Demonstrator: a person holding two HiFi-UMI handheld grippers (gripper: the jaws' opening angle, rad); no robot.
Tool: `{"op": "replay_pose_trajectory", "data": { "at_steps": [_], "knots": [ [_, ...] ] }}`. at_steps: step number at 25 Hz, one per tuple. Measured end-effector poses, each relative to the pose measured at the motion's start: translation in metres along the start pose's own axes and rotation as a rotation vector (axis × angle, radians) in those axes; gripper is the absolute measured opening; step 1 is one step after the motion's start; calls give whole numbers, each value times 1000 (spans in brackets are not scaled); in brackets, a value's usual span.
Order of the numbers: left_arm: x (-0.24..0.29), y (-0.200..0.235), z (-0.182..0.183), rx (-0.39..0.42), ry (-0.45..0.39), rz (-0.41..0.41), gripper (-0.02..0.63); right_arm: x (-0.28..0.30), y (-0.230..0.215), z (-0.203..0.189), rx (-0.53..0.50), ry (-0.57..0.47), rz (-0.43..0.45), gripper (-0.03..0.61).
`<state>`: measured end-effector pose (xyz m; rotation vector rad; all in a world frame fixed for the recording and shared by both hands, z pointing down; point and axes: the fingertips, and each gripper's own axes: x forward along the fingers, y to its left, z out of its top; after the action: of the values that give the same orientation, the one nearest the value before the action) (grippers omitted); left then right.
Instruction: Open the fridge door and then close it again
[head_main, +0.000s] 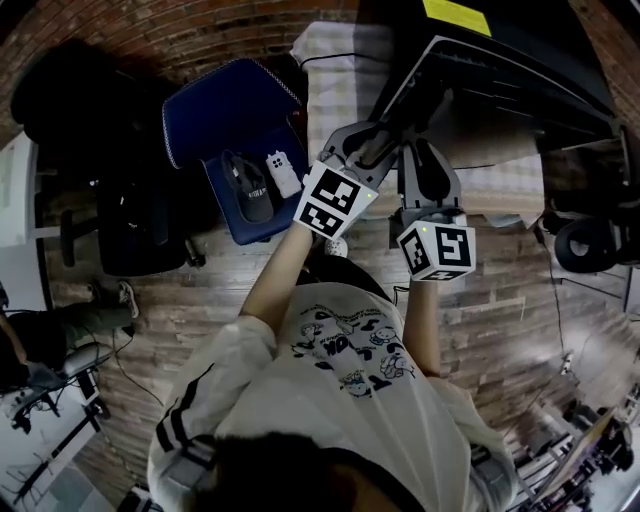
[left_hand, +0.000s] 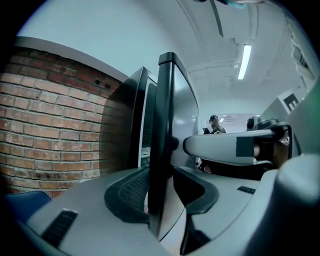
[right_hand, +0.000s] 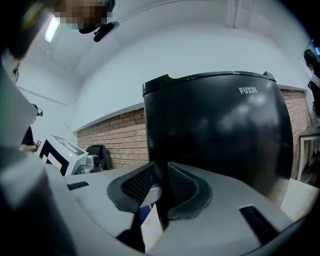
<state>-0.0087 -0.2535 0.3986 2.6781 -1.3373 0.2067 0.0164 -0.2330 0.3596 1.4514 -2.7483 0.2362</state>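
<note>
Both tools at the edge of the open fridge door

The right tool (right_hand: 161, 187) is clamped on the edge of the fridge door (right_hand: 215, 135), a pad on each face. The left tool (left_hand: 162, 192) stands slack around the same edge (its right-hand pad is clear of it). The door hangs ajar beside the brick wall (left_hand: 50, 125).

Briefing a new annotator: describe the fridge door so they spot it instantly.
Start at the brick wall. In front of it stands the fridge door, a glossy black slab, swung out, its edge clamped in the right gripper. White FUXIN lettering near its top corner marks it out.
</note>
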Motion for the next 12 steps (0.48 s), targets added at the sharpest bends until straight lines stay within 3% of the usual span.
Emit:
{"op": "replay_pose_trajectory", "data": {
  "at_steps": [8,12],
  "knots": [
    [14,27,4,-25,0,103,131,16,-4,0,-3,12,37,97],
    [15,29,4,-34,-5,99,130,16,-7,1,-5,9,32,97]
  ]
}}
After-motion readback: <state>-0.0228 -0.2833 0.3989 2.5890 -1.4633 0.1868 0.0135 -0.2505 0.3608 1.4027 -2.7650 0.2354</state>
